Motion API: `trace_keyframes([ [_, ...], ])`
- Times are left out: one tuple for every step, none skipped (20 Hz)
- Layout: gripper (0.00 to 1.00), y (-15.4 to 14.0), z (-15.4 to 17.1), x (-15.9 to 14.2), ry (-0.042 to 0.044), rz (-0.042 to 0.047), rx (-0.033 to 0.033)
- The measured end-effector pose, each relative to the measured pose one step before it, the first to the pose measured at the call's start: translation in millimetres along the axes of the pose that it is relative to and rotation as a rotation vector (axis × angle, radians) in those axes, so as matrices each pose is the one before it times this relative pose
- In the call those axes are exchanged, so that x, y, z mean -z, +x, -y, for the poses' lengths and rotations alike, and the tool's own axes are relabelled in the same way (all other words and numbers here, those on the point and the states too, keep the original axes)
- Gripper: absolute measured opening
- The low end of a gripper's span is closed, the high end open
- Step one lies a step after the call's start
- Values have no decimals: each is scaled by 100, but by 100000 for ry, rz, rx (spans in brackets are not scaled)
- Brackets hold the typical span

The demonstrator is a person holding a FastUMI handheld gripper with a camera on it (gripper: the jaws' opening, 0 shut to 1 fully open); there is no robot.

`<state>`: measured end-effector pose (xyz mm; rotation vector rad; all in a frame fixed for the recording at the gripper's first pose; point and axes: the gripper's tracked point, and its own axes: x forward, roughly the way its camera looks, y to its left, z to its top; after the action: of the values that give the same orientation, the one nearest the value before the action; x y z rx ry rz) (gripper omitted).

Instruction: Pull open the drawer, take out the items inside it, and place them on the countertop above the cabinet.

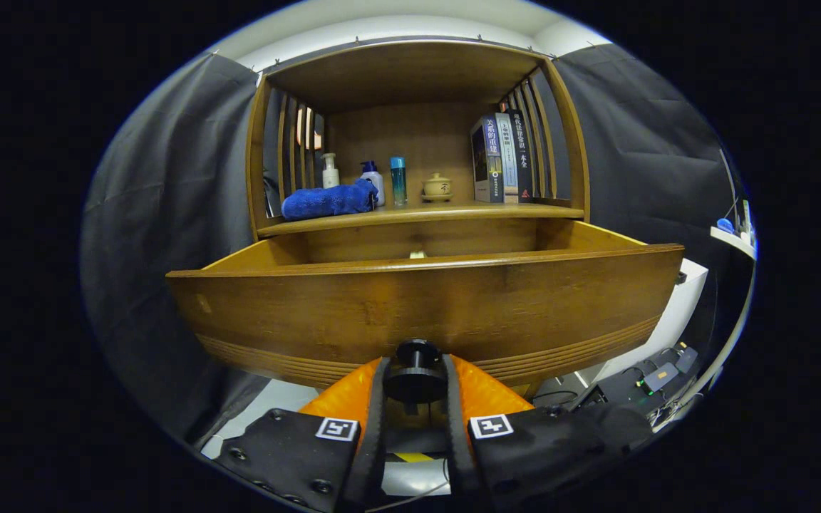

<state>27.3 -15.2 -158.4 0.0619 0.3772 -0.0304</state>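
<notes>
drawer [425, 306] stands pulled well out from the cabinet [417, 214]; its wooden front faces the camera, and the open top shows the inner side walls. gripper [416, 374] sits at the middle of the drawer front, fingers closed in on the dark round knob [416, 370] — both appear to press its sides, so i read the jaws as gripping the knob.

progress, as judged here: the opening step looks done or nearly so. nothing has been lifted out in this view. inside the drawer just one small pale object [417, 254] peeks over the front edge near the back wall; too little of it shows to say what it is, and the rest of the drawer floor is hidden behind the front panel.

countertop [410, 211] above the drawer already carries a blue towel [328, 200], a pump bottle [330, 171], a blue-capped bottle [373, 179], a teal bottle [398, 180], a small lidded pot [437, 187] and upright books [502, 157]. free space lies between the pot and the towel's front edge.

left to do — release the knob, rise over the front, reach in, carry the contents up to the countertop.
</notes>
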Motion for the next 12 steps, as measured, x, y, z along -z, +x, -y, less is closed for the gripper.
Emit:
trace_keyframes([
  [44, -216, 0, 81, -397, -100, -11],
  [44, -124, -67, -4, -433, 118, 64],
  [44, -28, -75, 52, -686, -261, -123],
  [44, -89, -111, 54, -1135, 390, -215],
  [43, -87, -9, 30, -1223, 580, 37],
  [44, -5, 17, 11, -621, 319, 100],
  [44, 80, 31, 83, 110, -171, 65],
  [44, -14, -14, -36, 337, -245, 44],
  [44, -5, 18, 92, 182, -288, -7],
  [44, -42, -12, -43, -143, 185, 43],
  [46, 118, -14, -6, -280, 306, 120],
  [47, -18, -29, -51, -576, 478, -91],
])
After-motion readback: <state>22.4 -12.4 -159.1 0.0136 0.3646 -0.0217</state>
